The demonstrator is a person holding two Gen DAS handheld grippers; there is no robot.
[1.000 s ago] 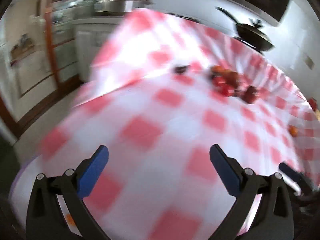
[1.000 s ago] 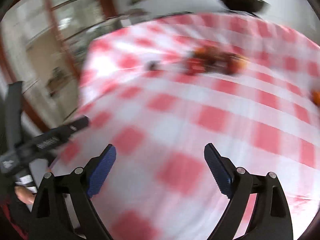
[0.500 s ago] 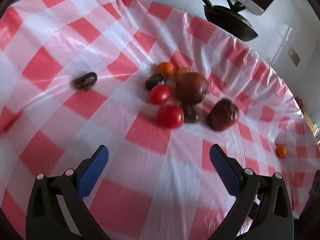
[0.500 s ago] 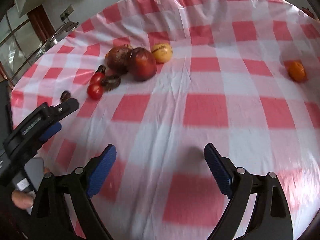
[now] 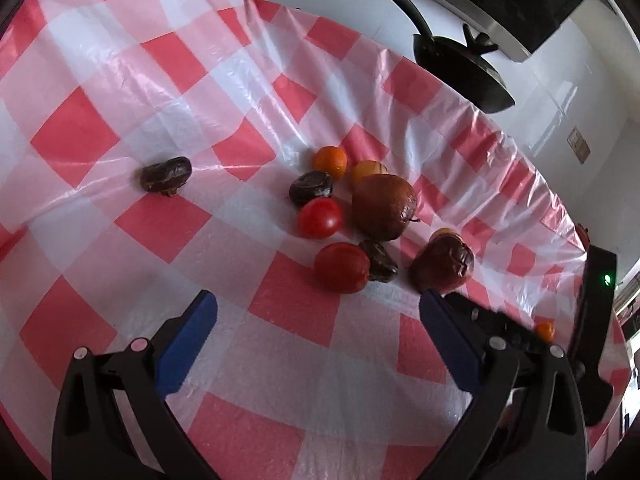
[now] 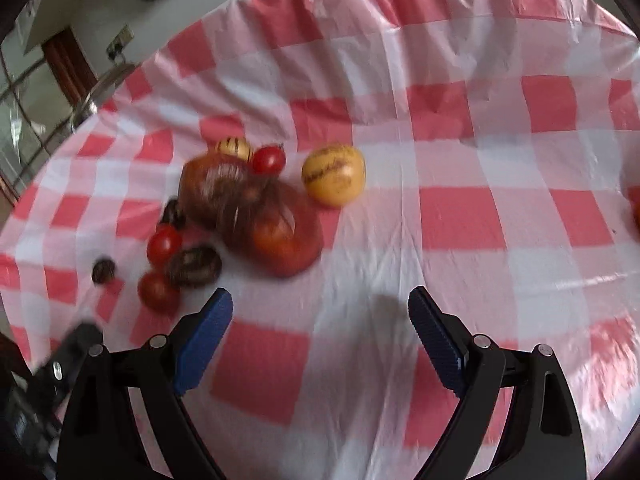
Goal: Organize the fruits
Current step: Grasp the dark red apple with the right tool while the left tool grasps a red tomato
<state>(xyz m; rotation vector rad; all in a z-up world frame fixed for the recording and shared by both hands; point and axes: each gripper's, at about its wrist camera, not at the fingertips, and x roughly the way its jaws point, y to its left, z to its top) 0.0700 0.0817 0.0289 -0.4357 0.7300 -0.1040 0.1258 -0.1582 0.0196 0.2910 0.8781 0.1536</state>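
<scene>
A red-and-white checked plastic tablecloth (image 5: pixel 168 80) covers the whole table, glossy and creased, with long fold lines running across its squares. Seen from the left wrist, a lone dark wrinkled fruit (image 5: pixel 166 174) lies well apart at the left. To its right sits the main cluster: a small orange (image 5: pixel 330 161) at the back, a second dark wrinkled fruit (image 5: pixel 311 188) just in front of it, two red tomatoes (image 5: pixel 320 218) nearer the camera, and a large brown fruit (image 5: pixel 383 207) touching the group. Further right is a smaller brown shrivelled fruit (image 5: pixel 442 262). Beyond the cloth's far edge, a black frying pan (image 5: pixel 460 66) stands against a white wall. The left gripper (image 5: pixel 318 316) hovers over bare cloth just short of the cluster, jaws spread wide and holding nothing.

The right wrist view is partly blurred. At its left edge are a glazed window and a brown door frame (image 6: pixel 68 64). The same cluster lies left of centre, with a yellow striped melon-like fruit (image 6: pixel 334 174) just beside it on the right. The right gripper (image 6: pixel 320 318) is also wide apart and empty, above the cloth near the fruit.
</scene>
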